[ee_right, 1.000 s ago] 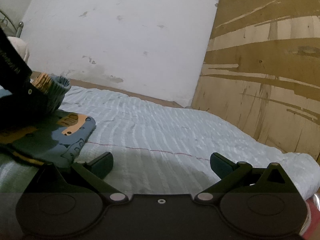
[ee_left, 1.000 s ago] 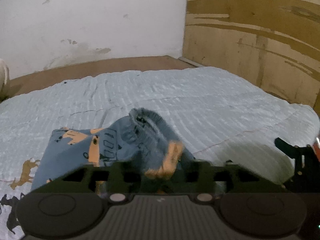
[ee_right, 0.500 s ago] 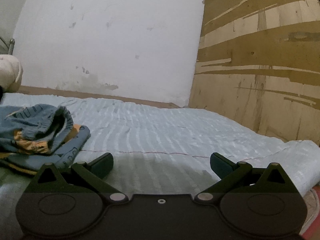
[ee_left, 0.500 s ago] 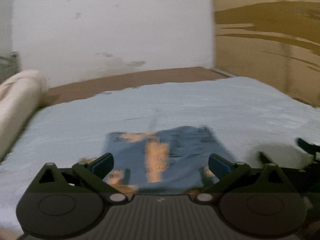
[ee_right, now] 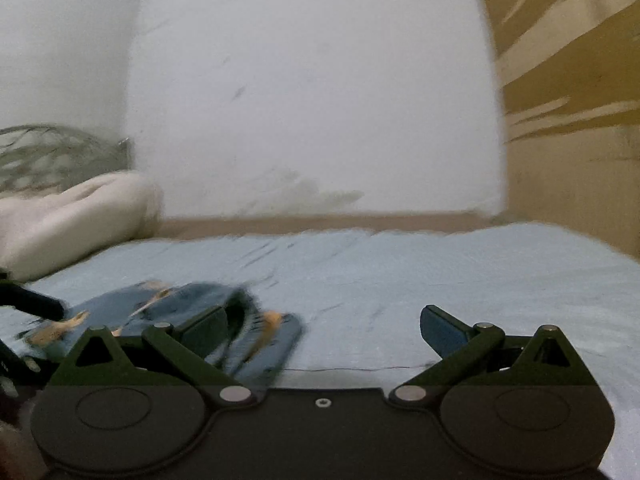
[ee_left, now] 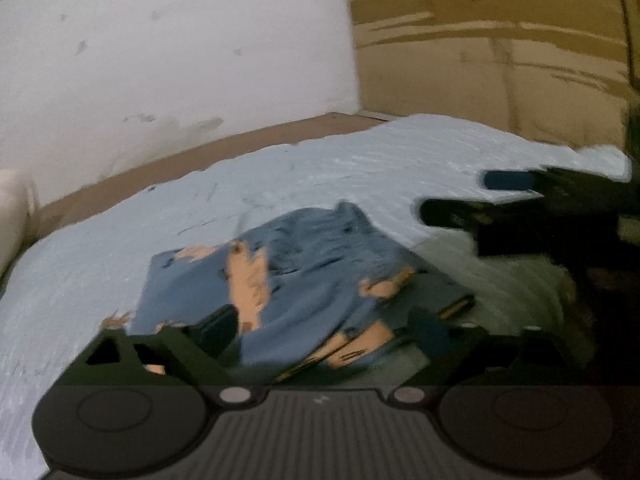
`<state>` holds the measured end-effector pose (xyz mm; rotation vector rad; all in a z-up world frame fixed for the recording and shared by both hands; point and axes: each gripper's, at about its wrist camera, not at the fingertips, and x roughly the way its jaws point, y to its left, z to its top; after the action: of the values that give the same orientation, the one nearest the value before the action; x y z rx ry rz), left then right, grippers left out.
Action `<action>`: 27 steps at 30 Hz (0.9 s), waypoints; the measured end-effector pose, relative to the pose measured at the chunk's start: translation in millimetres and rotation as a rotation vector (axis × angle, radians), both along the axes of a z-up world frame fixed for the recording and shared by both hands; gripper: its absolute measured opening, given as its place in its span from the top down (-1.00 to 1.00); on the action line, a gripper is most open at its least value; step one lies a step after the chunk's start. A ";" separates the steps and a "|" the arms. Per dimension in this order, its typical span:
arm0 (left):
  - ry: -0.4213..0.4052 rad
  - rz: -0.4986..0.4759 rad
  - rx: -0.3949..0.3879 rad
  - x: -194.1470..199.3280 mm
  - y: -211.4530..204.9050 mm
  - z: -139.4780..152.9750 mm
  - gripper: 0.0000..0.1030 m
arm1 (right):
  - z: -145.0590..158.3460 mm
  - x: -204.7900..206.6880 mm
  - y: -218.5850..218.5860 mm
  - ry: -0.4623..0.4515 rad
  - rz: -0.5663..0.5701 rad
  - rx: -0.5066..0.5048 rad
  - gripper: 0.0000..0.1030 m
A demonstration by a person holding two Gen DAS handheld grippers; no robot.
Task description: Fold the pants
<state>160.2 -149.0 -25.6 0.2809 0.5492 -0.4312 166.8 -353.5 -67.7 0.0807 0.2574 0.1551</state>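
A: Where are the pants (ee_left: 304, 264) right now?

B: Lying in a rumpled, partly folded heap on the pale blue bedspread (ee_left: 120, 240), blue fabric with orange animal prints. In the left wrist view they sit low and central, just ahead of the left gripper (ee_left: 326, 322); in the right wrist view they lie at lower left.

A: Is the left gripper holding them?

B: No. Its jaws stand wide and are closing a little at this moment. The cloth lies between and under the two fingers, but neither pad presses on it. The frame is blurred, so I cannot tell whether the fingertips brush the fabric.

A: And the right gripper (ee_right: 322, 326)?

B: Spread wide with nothing between the fingers, only bare bedspread ahead. Its left finger overlaps the edge of the pants in the picture, but whether it touches them I cannot tell. From the left wrist view the same gripper shows at the right edge, dark, above the bedspread and beside the pants.

A: What else is around?

B: A cream pillow (ee_right: 68, 220) at the far left of the bed, a stained white wall (ee_right: 312, 100) behind, a wooden board (ee_left: 500, 52) to the right, and the brown bed frame (ee_left: 224, 152) along the wall
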 end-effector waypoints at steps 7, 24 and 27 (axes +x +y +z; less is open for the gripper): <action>0.038 -0.043 0.021 13.4 -9.8 -7.8 0.03 | 10.8 61.1 -7.3 0.179 0.231 0.255 -0.73; 0.077 -0.081 -0.061 11.2 -7.4 2.8 0.94 | 15.8 82.0 0.3 0.257 0.274 0.341 0.80; 0.091 -0.098 -0.074 12.0 -10.0 2.1 0.94 | 22.6 71.3 -7.8 0.245 0.238 0.360 0.81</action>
<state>172.2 -159.0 -23.6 0.2188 0.6090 -0.5606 238.1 -361.2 -45.1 0.4295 0.4821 0.4289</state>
